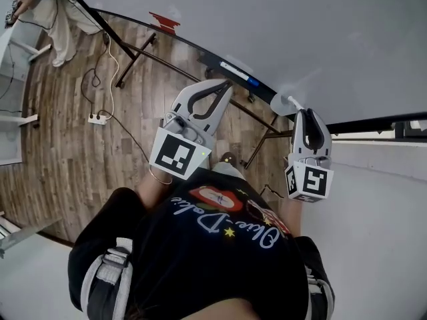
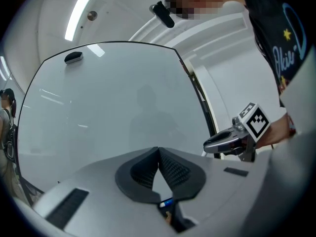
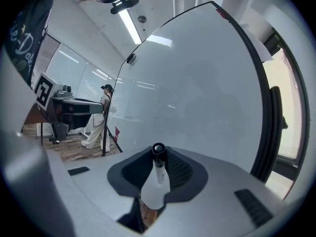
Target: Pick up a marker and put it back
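A marker [image 3: 159, 170] with a white barrel and a black cap stands between the pads of my right gripper [image 3: 159, 154], which is shut on it. In the head view that gripper [image 1: 298, 111] is held up at the lower right edge of the whiteboard [image 1: 280, 25], and the marker's end [image 1: 291, 101] pokes out past its tips. My left gripper [image 1: 227, 85] hovers by the board's lower rail with its tips touching and nothing held; in its own view the tips [image 2: 158, 150] meet. A blue-and-white marker [image 1: 238, 73] lies on the rail just beyond it.
The whiteboard fills both gripper views. A red object [image 1: 164, 21] sits on the rail at the far end. The board's stand legs [image 1: 133, 57], a power strip [image 1: 98, 119] and cables lie on the wood floor. Another person [image 1: 57, 25] stands at the far left.
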{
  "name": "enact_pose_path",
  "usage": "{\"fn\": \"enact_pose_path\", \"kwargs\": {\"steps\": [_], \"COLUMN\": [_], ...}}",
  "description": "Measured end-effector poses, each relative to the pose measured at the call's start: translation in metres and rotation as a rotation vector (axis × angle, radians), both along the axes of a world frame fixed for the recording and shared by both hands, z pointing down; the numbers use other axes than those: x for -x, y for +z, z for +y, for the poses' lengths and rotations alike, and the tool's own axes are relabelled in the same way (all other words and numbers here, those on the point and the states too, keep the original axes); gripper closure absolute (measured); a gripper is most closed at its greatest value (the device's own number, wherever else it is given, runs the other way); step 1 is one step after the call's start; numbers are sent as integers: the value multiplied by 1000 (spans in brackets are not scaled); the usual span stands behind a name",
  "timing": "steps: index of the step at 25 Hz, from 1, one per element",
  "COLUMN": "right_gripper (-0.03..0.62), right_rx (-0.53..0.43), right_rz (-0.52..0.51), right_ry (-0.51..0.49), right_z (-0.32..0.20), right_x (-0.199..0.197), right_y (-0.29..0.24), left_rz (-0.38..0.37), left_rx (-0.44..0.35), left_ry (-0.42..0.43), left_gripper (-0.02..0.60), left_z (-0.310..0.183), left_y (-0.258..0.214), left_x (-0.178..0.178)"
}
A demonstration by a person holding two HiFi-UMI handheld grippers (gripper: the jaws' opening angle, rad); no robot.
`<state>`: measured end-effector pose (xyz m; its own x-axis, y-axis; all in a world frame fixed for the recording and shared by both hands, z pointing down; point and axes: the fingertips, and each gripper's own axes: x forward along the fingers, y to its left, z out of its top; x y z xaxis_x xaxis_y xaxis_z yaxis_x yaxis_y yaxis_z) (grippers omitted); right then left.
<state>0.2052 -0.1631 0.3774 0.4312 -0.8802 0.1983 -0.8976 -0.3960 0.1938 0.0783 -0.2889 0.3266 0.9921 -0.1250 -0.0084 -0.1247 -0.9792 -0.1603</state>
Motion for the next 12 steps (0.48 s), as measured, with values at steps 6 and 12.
{"fn": "enact_pose_path", "kwargs": {"steps": [6, 12], "right_gripper": [523, 522], "right_rx": [-20, -49], "right_rz": [13, 34], "right_ry": [22, 49], "right_z": [9, 23], "right_x": [4, 0], "right_y": [-18, -30], "left_rz": [14, 21], "left_rx": [32, 38], "left_ry": [37, 76], "left_gripper": [577, 578], "left_z": [3, 8], "left_y": [3, 3], "left_x": [-8, -21]}}
